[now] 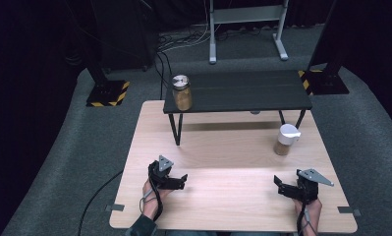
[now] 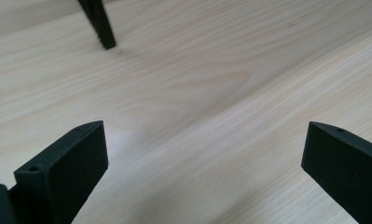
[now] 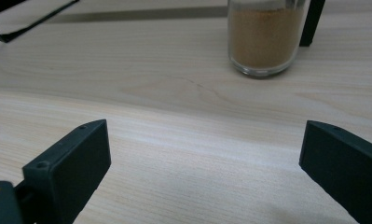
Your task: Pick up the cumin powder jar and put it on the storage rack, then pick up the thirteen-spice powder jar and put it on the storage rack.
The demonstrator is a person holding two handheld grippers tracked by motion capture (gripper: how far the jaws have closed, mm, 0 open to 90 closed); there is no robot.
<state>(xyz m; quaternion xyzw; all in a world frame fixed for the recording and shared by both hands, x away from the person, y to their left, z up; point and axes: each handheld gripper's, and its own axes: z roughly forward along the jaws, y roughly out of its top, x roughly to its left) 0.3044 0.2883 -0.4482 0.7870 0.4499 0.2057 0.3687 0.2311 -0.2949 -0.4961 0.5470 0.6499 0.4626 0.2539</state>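
Ahead, jar [image 3: 263, 39] beyond parted jaws, untouched

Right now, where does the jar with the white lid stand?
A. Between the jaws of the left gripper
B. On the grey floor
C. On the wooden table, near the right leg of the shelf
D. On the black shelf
C: the jar with the white lid stands on the wooden table, beside the right leg of the black shelf, ahead of the open right gripper.

Each black claw [image 1: 183, 180] bears a grey three-cornered plate and trails a black cable.
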